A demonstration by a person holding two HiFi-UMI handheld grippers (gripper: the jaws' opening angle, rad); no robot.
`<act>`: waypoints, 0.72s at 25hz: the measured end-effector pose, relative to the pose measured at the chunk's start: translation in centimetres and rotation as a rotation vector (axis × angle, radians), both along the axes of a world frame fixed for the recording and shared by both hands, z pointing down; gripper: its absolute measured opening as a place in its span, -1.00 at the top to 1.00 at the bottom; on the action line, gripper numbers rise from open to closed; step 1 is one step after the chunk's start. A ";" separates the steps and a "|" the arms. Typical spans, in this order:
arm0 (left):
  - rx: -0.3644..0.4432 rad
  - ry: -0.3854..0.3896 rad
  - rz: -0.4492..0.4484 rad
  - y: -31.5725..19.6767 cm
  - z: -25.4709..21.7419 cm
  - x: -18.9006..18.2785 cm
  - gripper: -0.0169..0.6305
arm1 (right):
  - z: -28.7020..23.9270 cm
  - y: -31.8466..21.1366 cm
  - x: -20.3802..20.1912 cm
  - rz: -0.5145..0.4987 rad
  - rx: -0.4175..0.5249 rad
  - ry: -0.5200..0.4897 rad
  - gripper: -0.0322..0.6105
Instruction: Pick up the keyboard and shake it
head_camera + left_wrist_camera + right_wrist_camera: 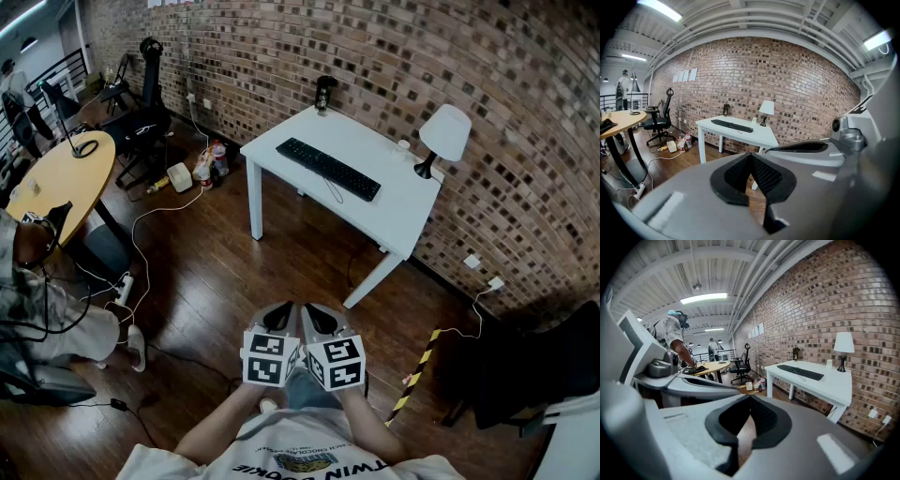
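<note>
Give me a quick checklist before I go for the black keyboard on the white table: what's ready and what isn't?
1. Flat black keyboard lies on the white table, nothing on top of it: ok.
2. Left gripper open for a grasp: not ok, jaws shut, nothing between them.
3. Right gripper open for a grasp: not ok, jaws shut, nothing between them.
4. Keyboard within reach: not ok, both grippers are held near the body, far from the table.
5. Thin keyboard cable free to lift: cannot tell, its end is not visible.
6. White-shaded lamp apart from the keyboard: ok.
</note>
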State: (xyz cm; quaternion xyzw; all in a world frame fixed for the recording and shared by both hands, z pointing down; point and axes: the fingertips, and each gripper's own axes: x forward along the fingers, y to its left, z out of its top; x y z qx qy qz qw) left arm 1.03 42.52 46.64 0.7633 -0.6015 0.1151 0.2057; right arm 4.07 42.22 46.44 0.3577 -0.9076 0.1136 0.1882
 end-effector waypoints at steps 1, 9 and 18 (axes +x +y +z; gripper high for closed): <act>-0.002 0.000 -0.001 -1.0 0.1 -0.2 0.93 | 0.1 -0.9 -0.2 0.000 -0.002 -0.002 0.89; -0.011 -0.017 0.014 -10.3 1.2 -0.7 0.93 | 1.6 -10.1 -0.5 0.020 -0.025 -0.017 0.89; -0.019 -0.042 0.041 -23.7 1.2 -1.2 0.93 | 2.1 -22.8 -0.2 0.027 -0.083 -0.047 0.89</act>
